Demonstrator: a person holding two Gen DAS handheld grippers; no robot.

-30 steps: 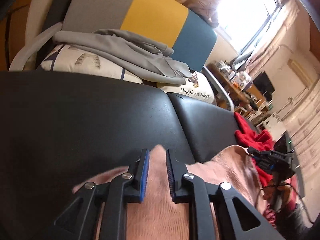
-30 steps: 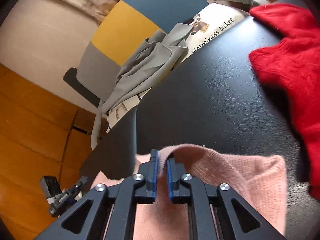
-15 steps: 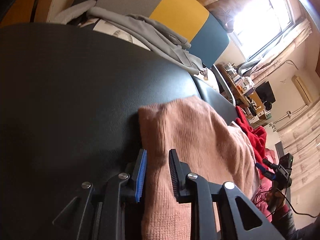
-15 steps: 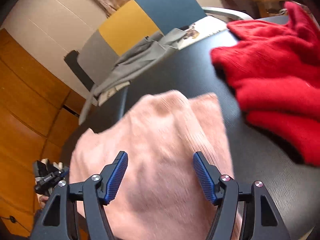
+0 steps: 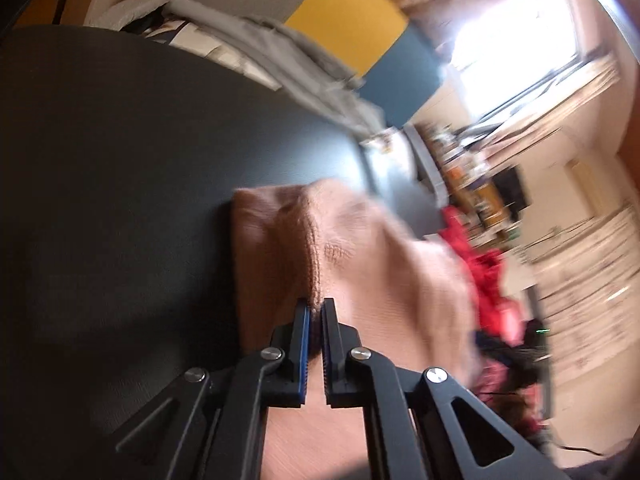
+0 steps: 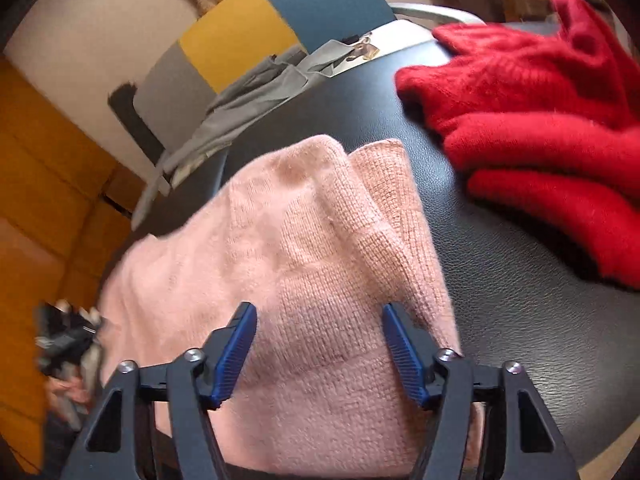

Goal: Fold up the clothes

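Note:
A pink knit sweater [image 5: 360, 260] lies folded on the black padded table [image 5: 120, 200]. My left gripper [image 5: 316, 304] is shut on a raised ridge of its fabric near the close edge. In the right wrist view the same pink sweater [image 6: 312, 232] spreads under my right gripper [image 6: 320, 312]. Its jaws stand apart and are closing, with knit lying between the blue pads [image 6: 236, 344] but not pressed by them. A red sweater [image 6: 532, 120] lies crumpled on the table to the right, close to the pink one.
A grey garment [image 6: 256, 96] drapes over a cushion on a chair with a grey, yellow and blue back [image 6: 240, 36] beyond the table's far edge. Bare black table [image 6: 520, 300] shows between the two sweaters. A bright window and cluttered shelves [image 5: 472, 168] lie further off.
Both grippers let go of the pink sweater's edge and drew back toward its near side. The left has since shut on a ridge of it; the right's jaws narrowed slightly.

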